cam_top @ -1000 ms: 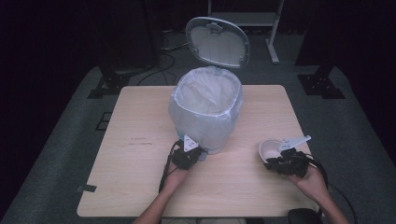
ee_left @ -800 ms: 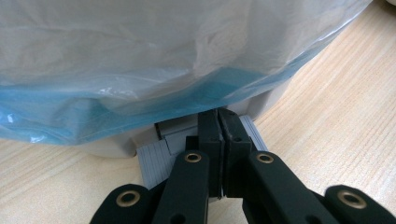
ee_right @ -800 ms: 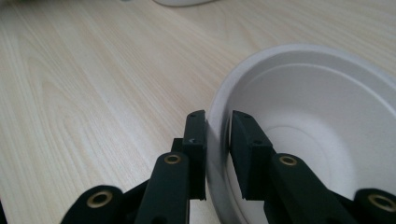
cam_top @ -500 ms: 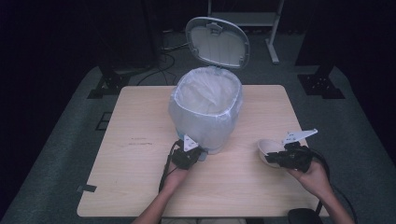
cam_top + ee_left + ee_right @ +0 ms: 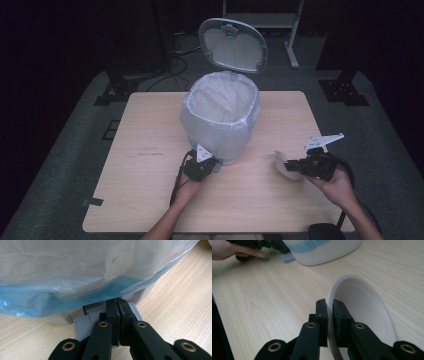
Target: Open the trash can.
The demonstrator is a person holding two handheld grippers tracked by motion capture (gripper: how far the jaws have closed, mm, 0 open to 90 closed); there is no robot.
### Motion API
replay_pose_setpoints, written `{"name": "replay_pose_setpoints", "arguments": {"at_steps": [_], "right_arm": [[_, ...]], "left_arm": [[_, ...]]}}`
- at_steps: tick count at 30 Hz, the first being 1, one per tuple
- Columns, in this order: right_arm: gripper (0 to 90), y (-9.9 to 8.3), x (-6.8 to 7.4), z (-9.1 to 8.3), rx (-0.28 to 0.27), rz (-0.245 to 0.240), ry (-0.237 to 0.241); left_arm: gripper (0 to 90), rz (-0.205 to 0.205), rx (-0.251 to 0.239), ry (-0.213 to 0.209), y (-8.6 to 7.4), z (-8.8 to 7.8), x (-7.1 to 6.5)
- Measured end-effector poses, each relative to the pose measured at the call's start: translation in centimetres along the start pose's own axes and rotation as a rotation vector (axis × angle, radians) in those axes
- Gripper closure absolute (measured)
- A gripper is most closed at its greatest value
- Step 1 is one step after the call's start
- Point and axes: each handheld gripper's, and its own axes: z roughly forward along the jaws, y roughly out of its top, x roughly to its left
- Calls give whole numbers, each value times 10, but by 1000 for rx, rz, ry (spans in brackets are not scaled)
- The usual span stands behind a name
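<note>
A faint dark mark sits on the pale wooden surface left of the bin, perhaps writing, too small to read; no brand or label can be made out elsewhere.

The left gripper lies low at the near foot of the pedal bin, the left hand behind it with the forearm coming in from the bottom edge; in the left gripper view its jaws are pressed together with nothing between them, their tips on the grey ribbed pedal under the blue-tinted edge of the bin liner; the bin's lid stands open, tilted back behind the rim.

The right gripper is held just above the surface, near its right edge and well apart from the bin, the right hand cupped beneath it and its grey plate sticking up to the right; its jaws have just been closing and now pinch the rim of a white paper bowl, one pad inside the wall and one outside; the bowl is tipped up on edge, its hollow facing right in the right gripper view, its lower part seemingly clear of the surface, though I cannot tell for certain; in the high view the bowl juts left of the gripper.
</note>
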Motion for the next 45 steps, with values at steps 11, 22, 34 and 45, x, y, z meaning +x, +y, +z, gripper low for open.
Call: {"name": "replay_pose_setpoints", "arguments": {"at_steps": [11,22,34,45], "right_arm": [[838,13,2,-12,-24,3,6],[838,31,8,-32,-62,-8,3],[838,54,19,-51,-79,-49,-8],[838,70,25,-62,-85,-72,-15]], "left_arm": [[892,-2,-4,-2,0,0,0],[892,-11,-9,-3,0,1,0],[893,-14,-12,-2,-1,1,0],[893,-12,-15,-3,-1,0,1]]}}
